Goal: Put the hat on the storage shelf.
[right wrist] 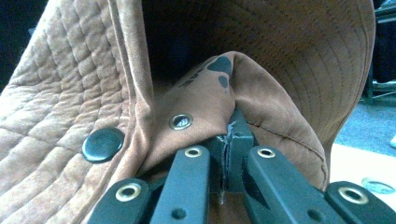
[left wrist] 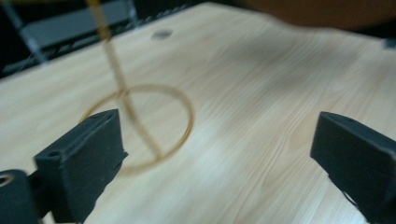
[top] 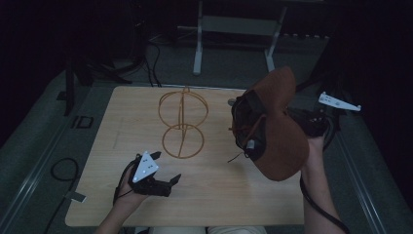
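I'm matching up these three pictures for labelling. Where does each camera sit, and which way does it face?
High view: above the person's side, looking down at the table; both forearms, left gripper.
Left gripper view: rides the left gripper, looking past open jaws at the wire stand.
Right gripper view: rides the right gripper, jaws shut on the brown hat.
Shared: stand in high and left views; hat in high and right.

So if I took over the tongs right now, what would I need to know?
Right tongs: shut on the brown hat, pinching a fold of its edge and holding it up above the table's right side.
Left tongs: open, with nothing in them, low over the wooden table near its front edge.
Wire hat stand: upright mid-table, bare.
Done: hat lifted.
Left: probably setting the hat onto the stand, with the left tongs free to help.
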`<state>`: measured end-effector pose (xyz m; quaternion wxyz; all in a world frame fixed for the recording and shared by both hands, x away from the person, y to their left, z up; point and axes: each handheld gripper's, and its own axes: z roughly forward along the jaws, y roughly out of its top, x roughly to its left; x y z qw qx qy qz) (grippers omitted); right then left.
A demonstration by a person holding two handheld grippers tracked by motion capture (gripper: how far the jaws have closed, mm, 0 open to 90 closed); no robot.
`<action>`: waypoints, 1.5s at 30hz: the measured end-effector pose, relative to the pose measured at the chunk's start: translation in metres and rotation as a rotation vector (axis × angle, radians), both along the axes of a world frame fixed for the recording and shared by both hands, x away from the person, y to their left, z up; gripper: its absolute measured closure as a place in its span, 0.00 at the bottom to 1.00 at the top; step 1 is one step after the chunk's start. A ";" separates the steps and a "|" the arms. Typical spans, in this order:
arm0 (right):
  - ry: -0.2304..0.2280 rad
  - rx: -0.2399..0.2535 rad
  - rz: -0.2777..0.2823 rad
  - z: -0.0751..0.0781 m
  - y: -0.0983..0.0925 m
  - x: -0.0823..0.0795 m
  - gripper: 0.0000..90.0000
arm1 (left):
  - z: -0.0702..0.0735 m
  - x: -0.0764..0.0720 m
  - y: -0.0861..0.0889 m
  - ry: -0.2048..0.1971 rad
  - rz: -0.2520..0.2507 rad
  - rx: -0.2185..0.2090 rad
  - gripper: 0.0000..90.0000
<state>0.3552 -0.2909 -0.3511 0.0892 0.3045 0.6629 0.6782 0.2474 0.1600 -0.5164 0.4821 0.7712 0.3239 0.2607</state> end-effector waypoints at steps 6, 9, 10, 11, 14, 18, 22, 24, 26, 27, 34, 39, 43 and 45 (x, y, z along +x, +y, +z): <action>-0.005 -0.050 -0.022 0.015 0.021 0.022 0.99 | -0.026 -0.018 0.042 0.016 0.122 -0.010 0.03; 0.006 -0.055 -0.024 0.020 0.031 0.031 0.99 | -0.034 -0.026 0.060 0.007 0.195 -0.025 0.03; 0.009 -0.054 -0.022 0.021 0.035 0.035 0.99 | -0.036 -0.028 0.063 0.004 0.208 -0.032 0.03; 0.011 -0.053 -0.023 0.022 0.038 0.037 0.99 | -0.039 -0.031 0.068 0.007 0.224 -0.032 0.03; 0.013 -0.057 -0.021 0.027 0.051 0.047 0.99 | -0.044 -0.037 0.079 0.008 0.258 -0.041 0.03; 0.017 -0.072 -0.023 0.034 0.072 0.061 0.99 | -0.046 -0.045 0.089 -0.006 0.292 -0.076 0.03; -0.004 -0.087 -0.042 0.049 0.097 0.072 0.99 | -0.045 -0.048 0.099 -0.032 0.334 -0.114 0.03; -0.013 -0.089 -0.045 0.056 0.108 0.076 0.99 | -0.044 -0.049 0.103 -0.042 0.351 -0.130 0.03; -0.019 -0.097 -0.026 0.063 0.122 0.080 0.99 | -0.043 -0.050 0.105 -0.047 0.356 -0.150 0.03; -0.019 -0.109 -0.015 0.065 0.132 0.082 0.99 | -0.043 -0.050 0.106 -0.044 0.358 -0.150 0.03; -0.006 -0.266 0.057 0.056 0.189 0.087 0.99 | -0.046 -0.050 0.115 -0.036 0.372 -0.153 0.03; 0.026 -0.370 0.087 0.038 0.219 0.091 0.99 | -0.046 -0.051 0.120 -0.035 0.384 -0.179 0.03; 0.041 -0.422 0.113 0.023 0.236 0.091 0.98 | -0.045 -0.053 0.122 -0.053 0.402 -0.177 0.03; 0.028 -0.462 0.108 0.017 0.243 0.089 0.96 | -0.045 -0.053 0.124 -0.048 0.404 -0.190 0.03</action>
